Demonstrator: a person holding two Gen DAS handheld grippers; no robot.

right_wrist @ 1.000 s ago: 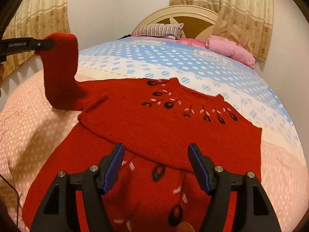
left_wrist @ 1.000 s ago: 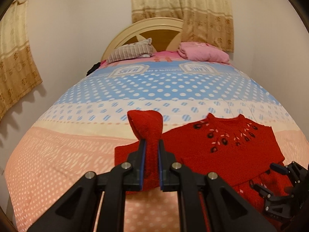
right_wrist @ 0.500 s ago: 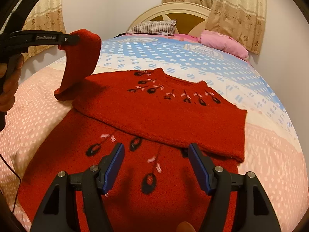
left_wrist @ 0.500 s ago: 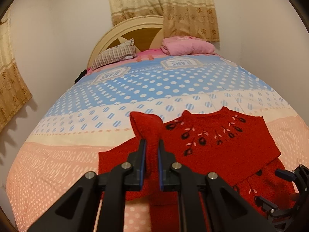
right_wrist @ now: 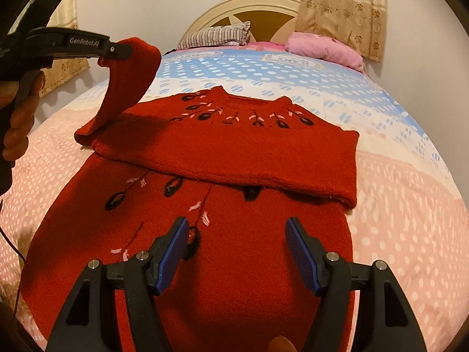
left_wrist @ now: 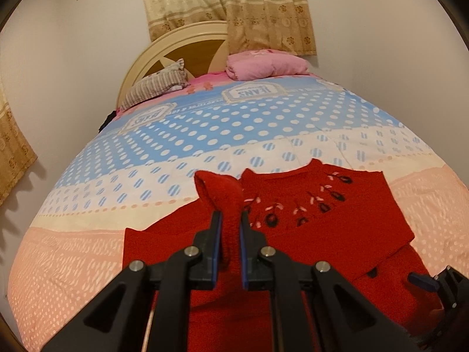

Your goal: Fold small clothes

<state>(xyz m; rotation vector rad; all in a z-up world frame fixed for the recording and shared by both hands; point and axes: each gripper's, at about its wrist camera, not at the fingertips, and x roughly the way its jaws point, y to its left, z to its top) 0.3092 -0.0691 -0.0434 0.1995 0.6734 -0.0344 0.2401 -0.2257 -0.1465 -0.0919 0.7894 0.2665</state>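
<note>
A small red knitted dress (right_wrist: pixel 228 152) with black and pink flower embroidery lies flat on the bed, neck away from me; it also shows in the left wrist view (left_wrist: pixel 331 223). My left gripper (left_wrist: pixel 228 228) is shut on the dress's left sleeve (left_wrist: pixel 221 193) and holds it raised above the bed. In the right wrist view the left gripper (right_wrist: pixel 115 50) lifts that sleeve (right_wrist: pixel 129 82) over the dress's left shoulder. My right gripper (right_wrist: pixel 234 234) is open and empty, just above the skirt (right_wrist: pixel 234 264). The other sleeve is out of sight.
The bed (left_wrist: pixel 205 135) has a dotted cover in blue, cream and pink bands. A striped pillow (left_wrist: pixel 158 85) and a pink pillow (left_wrist: pixel 266 66) lie at the cream headboard (left_wrist: pixel 181 41). Curtains hang behind, walls on both sides.
My left gripper has carried the raised sleeve rightward, toward the dress's chest. My right gripper has drawn back down the dress to over the skirt, still open.
</note>
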